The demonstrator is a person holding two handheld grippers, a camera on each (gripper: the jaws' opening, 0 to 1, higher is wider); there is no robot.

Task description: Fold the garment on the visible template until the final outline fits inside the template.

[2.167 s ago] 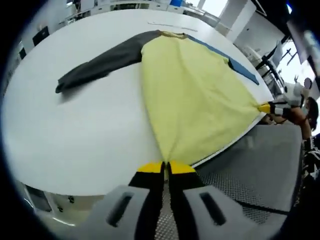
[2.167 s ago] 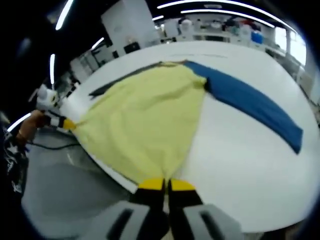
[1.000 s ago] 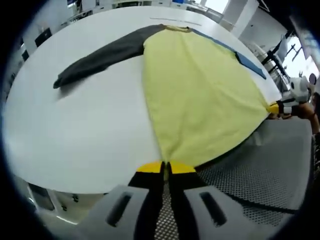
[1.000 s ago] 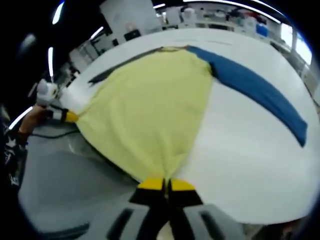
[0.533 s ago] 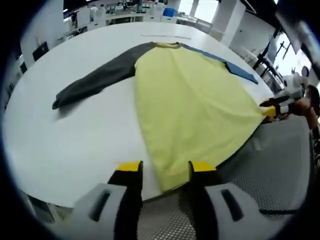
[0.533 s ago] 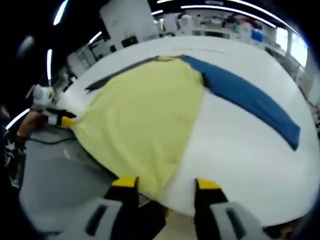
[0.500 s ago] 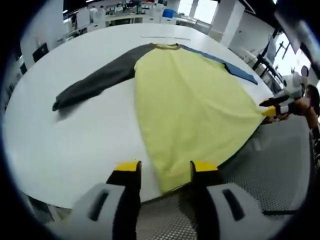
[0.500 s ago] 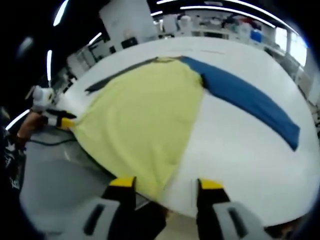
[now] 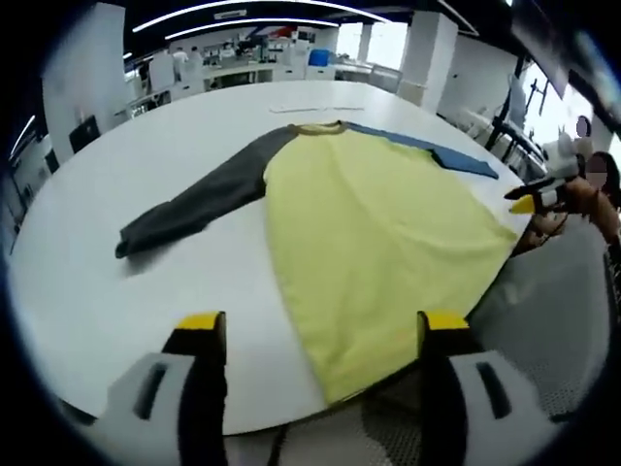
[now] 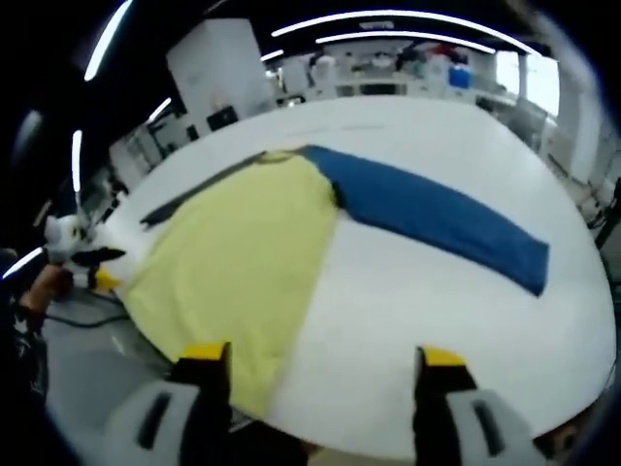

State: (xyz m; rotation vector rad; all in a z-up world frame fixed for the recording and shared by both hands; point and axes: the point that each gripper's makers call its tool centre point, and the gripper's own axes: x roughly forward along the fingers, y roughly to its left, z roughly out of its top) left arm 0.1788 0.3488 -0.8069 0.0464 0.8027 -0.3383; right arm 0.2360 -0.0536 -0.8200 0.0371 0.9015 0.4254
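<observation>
We see the garment [image 9: 374, 233] flat on the desk [image 9: 146, 282], collar far, hem nearest. Left gripper [image 9: 315, 335] and right gripper [image 10: 315, 364] both gape wide, holding nothing, straddling 2 hem corners.

A yellow garment [image 9: 374, 228] with one dark grey sleeve [image 9: 194, 204] and one blue sleeve [image 10: 437, 221] lay flat, spread across a white table.

We see a soft matt cloth garment [image 9: 378, 233], yellow-bodied with a grey sleeve [image 9: 194, 204] and a blue sleeve [image 10: 437, 218], lying on a smooth, faintly glossy white table [image 9: 116, 301].
</observation>
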